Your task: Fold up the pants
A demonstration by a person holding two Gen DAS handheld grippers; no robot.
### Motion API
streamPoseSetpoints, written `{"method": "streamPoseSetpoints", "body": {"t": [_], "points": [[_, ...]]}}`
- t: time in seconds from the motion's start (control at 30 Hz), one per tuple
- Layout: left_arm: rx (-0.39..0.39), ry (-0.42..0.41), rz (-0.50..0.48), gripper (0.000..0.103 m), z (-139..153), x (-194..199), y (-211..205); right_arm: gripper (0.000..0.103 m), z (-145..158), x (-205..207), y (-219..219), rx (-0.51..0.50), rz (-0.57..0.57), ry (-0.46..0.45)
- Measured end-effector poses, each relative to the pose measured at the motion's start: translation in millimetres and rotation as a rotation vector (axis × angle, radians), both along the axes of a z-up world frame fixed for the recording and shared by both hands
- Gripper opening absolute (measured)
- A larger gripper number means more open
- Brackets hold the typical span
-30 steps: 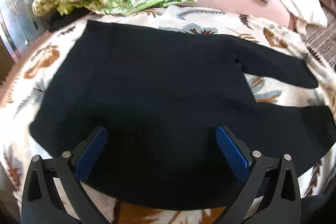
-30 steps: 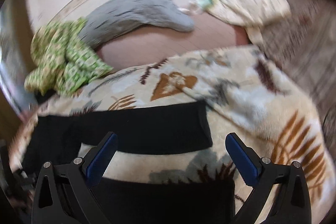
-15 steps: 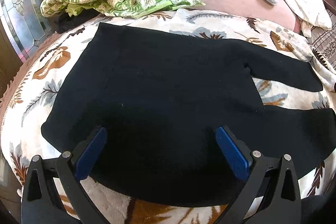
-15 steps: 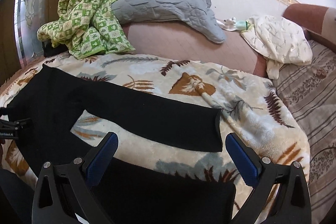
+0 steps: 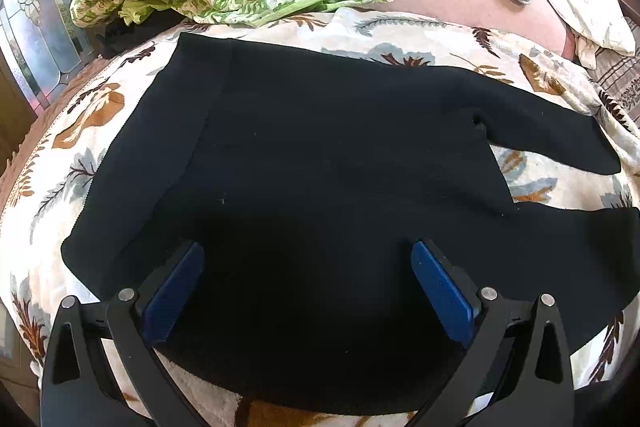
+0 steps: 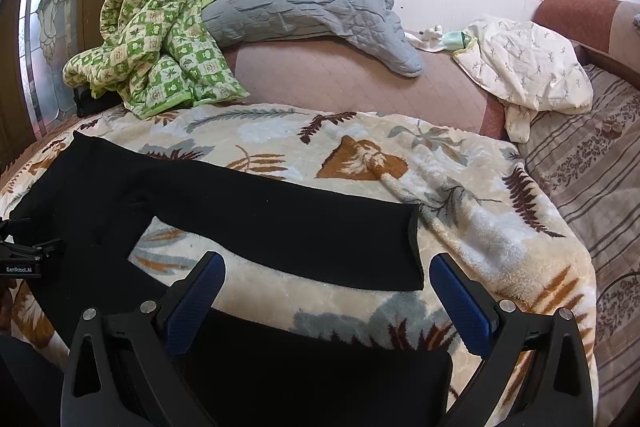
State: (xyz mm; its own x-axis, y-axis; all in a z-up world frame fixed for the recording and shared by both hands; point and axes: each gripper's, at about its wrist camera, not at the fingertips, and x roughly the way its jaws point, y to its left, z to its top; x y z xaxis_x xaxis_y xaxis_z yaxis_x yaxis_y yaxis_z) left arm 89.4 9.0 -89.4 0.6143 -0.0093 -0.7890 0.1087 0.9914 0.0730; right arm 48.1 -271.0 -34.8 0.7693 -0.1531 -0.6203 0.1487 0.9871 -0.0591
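Black pants [image 5: 320,163] lie spread flat on a leaf-patterned blanket [image 5: 80,131], waist to the left, both legs running right and splayed apart. My left gripper [image 5: 306,259] hovers open above the seat of the pants, nothing between its blue pads. In the right wrist view the far leg [image 6: 288,227] ends in a cuff [image 6: 414,247], and the near leg [image 6: 304,375] lies under my right gripper [image 6: 326,275], which is open and empty. The left gripper's black body [image 6: 24,255] shows at the left edge there.
A green checked quilt [image 6: 156,47] and a grey pillow [image 6: 312,11] lie at the back of the bed. A cream cloth [image 6: 524,63] sits at the back right, striped bedding [image 6: 592,179] on the right. A window [image 5: 36,39] borders the left.
The right wrist view has swung and settled; it was blurred a second ago and now looks steadily over the leg cuffs. The left gripper shifted slightly over the pants. Both stay open.
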Motion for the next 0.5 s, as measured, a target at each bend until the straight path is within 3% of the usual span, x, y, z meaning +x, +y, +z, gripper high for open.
{"method": "streamPoseSetpoints", "body": {"t": [0.17,0.33,0.43,0.5], "points": [[-0.02,-0.002,-0.027,0.103,1,2,2,0.102,0,2,-4,-0.002,-0.011,0.003],[-0.095,0.01,-0.164,0.103,16,21,23,0.102,1,11,-17,0.0,-0.03,-0.006],[-0.111,-0.113,-0.229,0.103,46,43,57,0.102,2,15,-28,0.03,-0.047,-0.025],[-0.065,-0.18,-0.258,0.103,63,66,82,0.102,2,16,-34,0.057,-0.063,-0.028]]}}
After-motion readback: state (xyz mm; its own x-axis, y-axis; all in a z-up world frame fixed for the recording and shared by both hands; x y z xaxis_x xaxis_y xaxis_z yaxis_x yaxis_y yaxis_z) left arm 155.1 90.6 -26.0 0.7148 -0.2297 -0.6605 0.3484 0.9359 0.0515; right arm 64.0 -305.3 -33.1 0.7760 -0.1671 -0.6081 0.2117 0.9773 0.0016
